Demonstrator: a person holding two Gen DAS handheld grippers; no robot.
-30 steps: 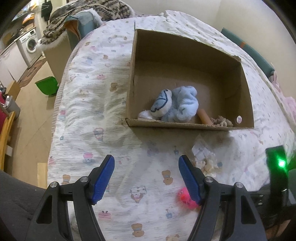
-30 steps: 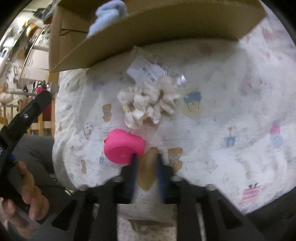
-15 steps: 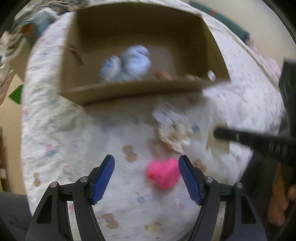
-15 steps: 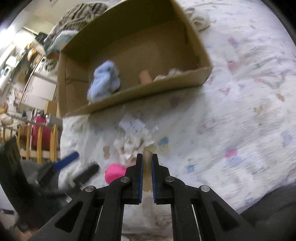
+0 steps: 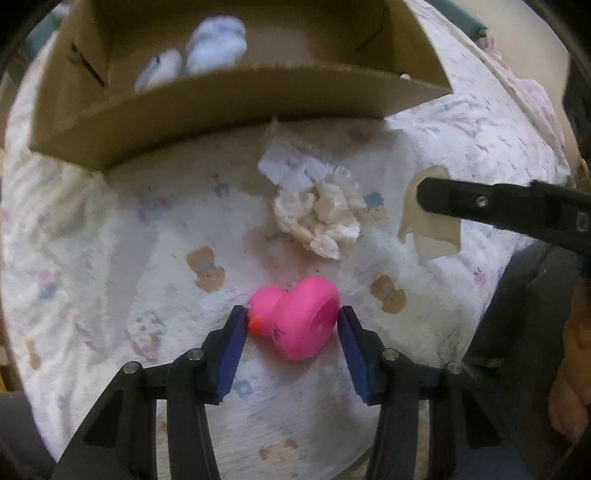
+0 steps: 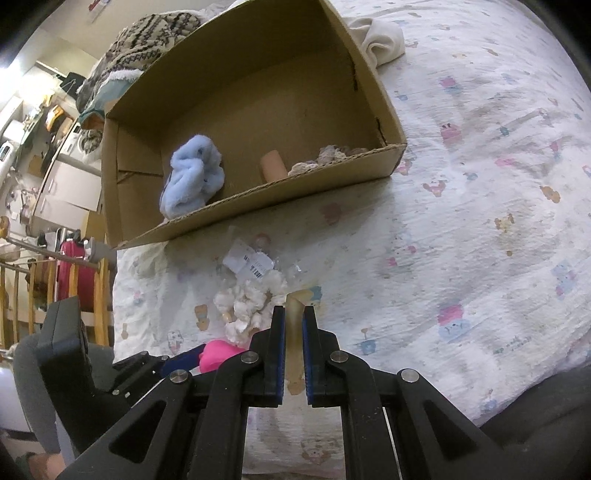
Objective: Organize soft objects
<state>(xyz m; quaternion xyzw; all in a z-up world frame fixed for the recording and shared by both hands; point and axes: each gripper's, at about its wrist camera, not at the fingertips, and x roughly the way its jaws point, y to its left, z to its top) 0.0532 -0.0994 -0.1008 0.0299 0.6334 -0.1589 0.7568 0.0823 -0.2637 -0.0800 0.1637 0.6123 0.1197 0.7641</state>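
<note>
A pink rubber duck lies on the printed bed sheet, between the blue pads of my left gripper; the pads touch or nearly touch its sides. It also shows in the right wrist view. My right gripper is shut on a thin beige flat piece, held above the sheet; the piece also shows in the left wrist view. A white fluffy scrunchie in a clear bag lies beyond the duck. The open cardboard box holds a light blue plush, a tan roll and a brownish soft item.
A cream cloth lies on the bed behind the box. The bed's edge drops off at the left, with wooden furniture and a red bag below. A knitted blanket pile sits past the box.
My left gripper swung right, came down around the pink duck and narrowed onto it. My right gripper lifted the beige piece off the sheet and pulled back.
</note>
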